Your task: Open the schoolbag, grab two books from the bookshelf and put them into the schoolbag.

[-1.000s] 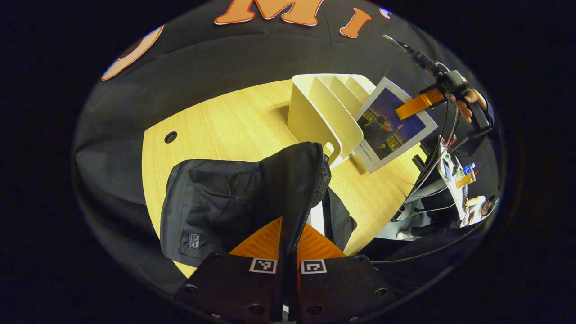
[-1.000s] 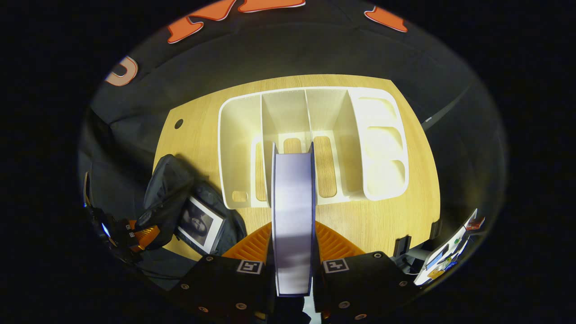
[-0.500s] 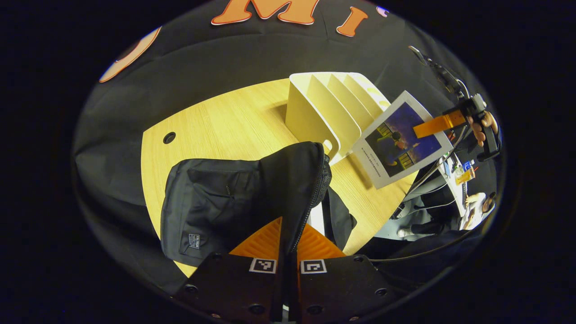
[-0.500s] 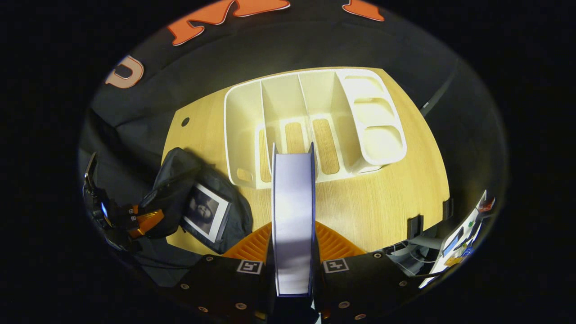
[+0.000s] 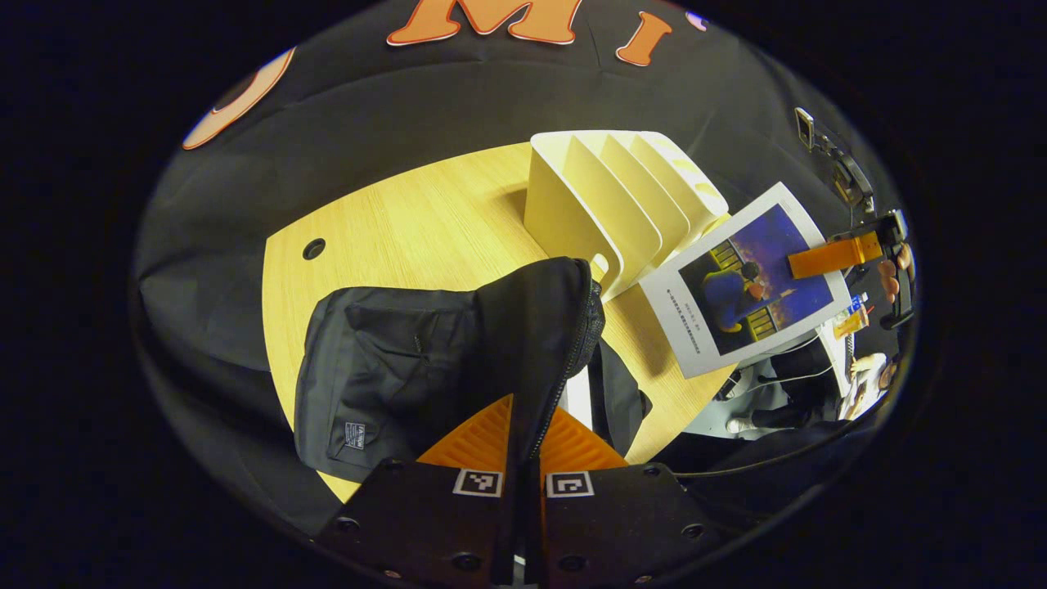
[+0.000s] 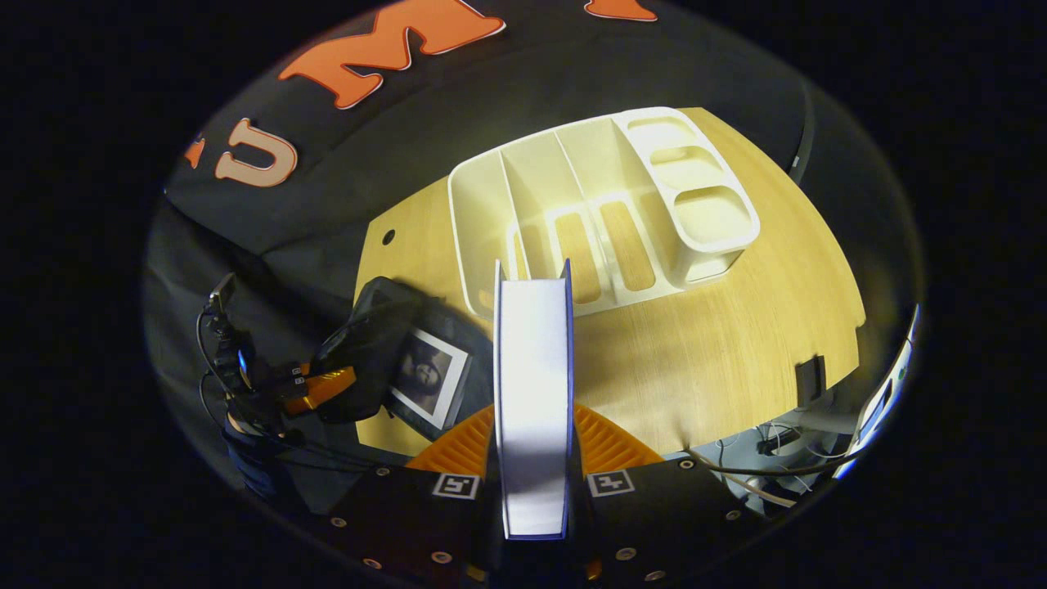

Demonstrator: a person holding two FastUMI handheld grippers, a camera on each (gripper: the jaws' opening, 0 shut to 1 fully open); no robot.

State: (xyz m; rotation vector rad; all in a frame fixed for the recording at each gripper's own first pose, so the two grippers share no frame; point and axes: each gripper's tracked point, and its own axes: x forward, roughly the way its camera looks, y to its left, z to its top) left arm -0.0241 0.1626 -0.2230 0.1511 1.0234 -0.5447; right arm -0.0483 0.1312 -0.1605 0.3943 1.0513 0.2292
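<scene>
Right gripper (image 6: 532, 425) grips book (image 6: 532, 384) (above wooden table (image 6: 720, 343)).

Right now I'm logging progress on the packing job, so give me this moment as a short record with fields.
schoolbag: open, on the table
left gripper: jaws shut on the schoolbag's zipper edge, holding it open
right gripper: jaws shut on the second book, held above the table
first book: inside the schoolbag
bookshelf: slots empty
</scene>
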